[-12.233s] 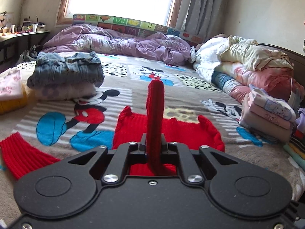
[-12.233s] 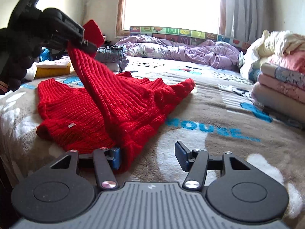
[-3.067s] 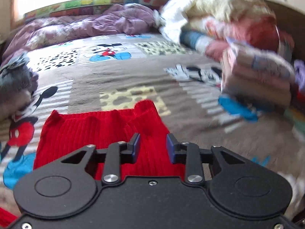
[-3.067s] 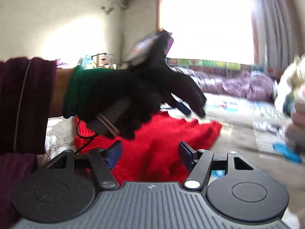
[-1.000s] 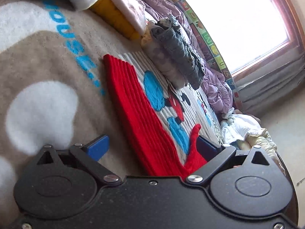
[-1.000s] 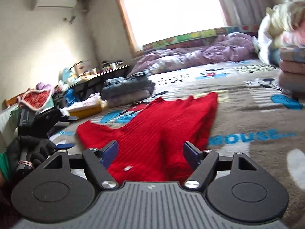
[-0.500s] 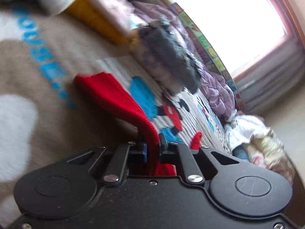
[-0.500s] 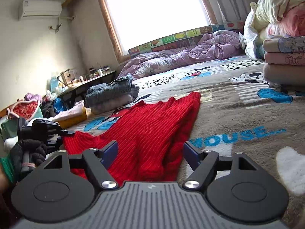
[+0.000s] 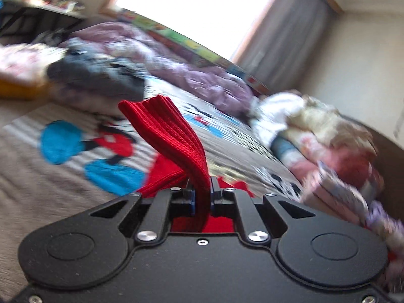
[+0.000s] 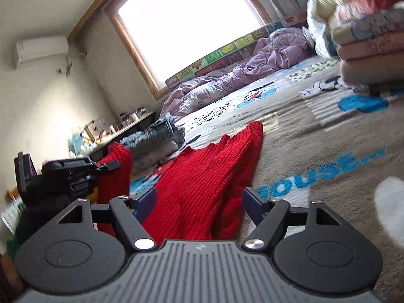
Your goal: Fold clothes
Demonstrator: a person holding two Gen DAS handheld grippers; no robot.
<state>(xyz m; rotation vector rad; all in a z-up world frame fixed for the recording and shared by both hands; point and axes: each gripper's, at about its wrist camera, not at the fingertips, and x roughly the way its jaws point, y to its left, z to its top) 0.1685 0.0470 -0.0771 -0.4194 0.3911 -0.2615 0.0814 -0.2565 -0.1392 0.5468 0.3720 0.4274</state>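
Observation:
A red ribbed knit sweater (image 10: 207, 181) lies on the cartoon-print blanket (image 10: 315, 151), folded lengthwise. My left gripper (image 9: 202, 194) is shut on the sweater's sleeve (image 9: 171, 136) and holds it lifted above the blanket. In the right wrist view the left gripper (image 10: 111, 164) shows at the left with the raised red sleeve (image 10: 115, 174). My right gripper (image 10: 199, 202) is open, its jaws standing on either side of the sweater's near end without closing on it.
A folded grey and denim stack (image 10: 156, 133) sits behind the sweater. Folded pink and cream clothes (image 10: 366, 43) are piled at the right. A purple duvet (image 10: 240, 80) lies under the window. A desk (image 10: 118, 128) stands at the left wall.
My left gripper closed on the red sleeve and lifted it off the blanket, swinging toward the sweater's body. My right gripper moved lower and closer to the sweater's near end, still open.

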